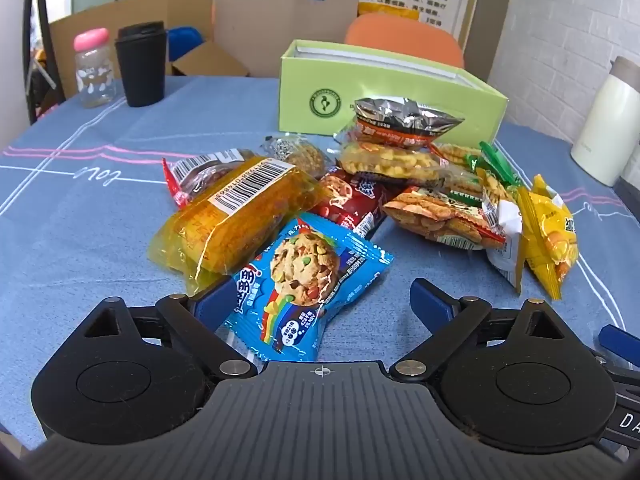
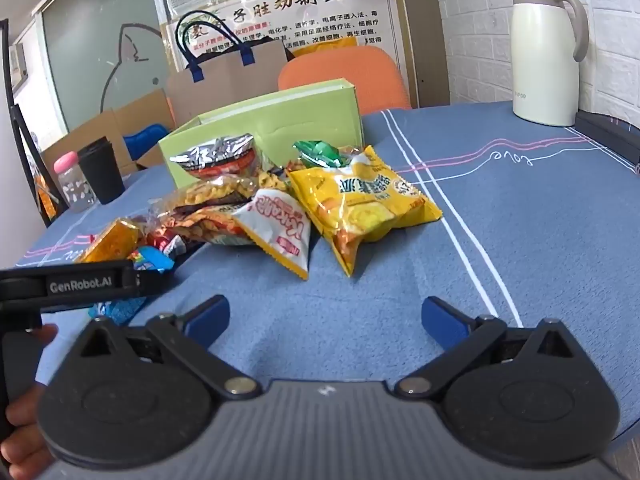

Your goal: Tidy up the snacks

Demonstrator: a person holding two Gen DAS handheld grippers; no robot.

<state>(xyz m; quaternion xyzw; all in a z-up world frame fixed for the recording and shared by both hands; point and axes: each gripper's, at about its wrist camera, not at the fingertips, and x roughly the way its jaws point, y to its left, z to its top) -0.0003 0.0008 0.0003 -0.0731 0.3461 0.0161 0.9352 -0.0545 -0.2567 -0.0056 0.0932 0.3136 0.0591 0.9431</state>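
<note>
My left fingers (image 1: 234, 300) are spread wide around the blue cookie pack (image 1: 304, 280), not pressing it. My right fingers (image 2: 208, 316) gape wide over bare tabletop (image 2: 520, 220), the yellow bag (image 2: 360, 204) just ahead. The rest of the snacks lie heaped before the green box (image 1: 384, 92).

tablecloth (image 1: 100, 220): blue woven cloth, matt, slightly fuzzy
cookie pack (image 1: 308, 280): glossy blue plastic film
cake wrapper (image 1: 236, 216): clear yellow plastic, shiny, creased
silver bag (image 1: 404, 114): metallic foil, crinkled
box (image 1: 384, 96): smooth green card, matt
cup (image 1: 142, 66): matt black plastic
jug (image 2: 544, 56): smooth cream finish, satin
paper bag (image 1: 280, 12): brown kraft paper, matt
</note>
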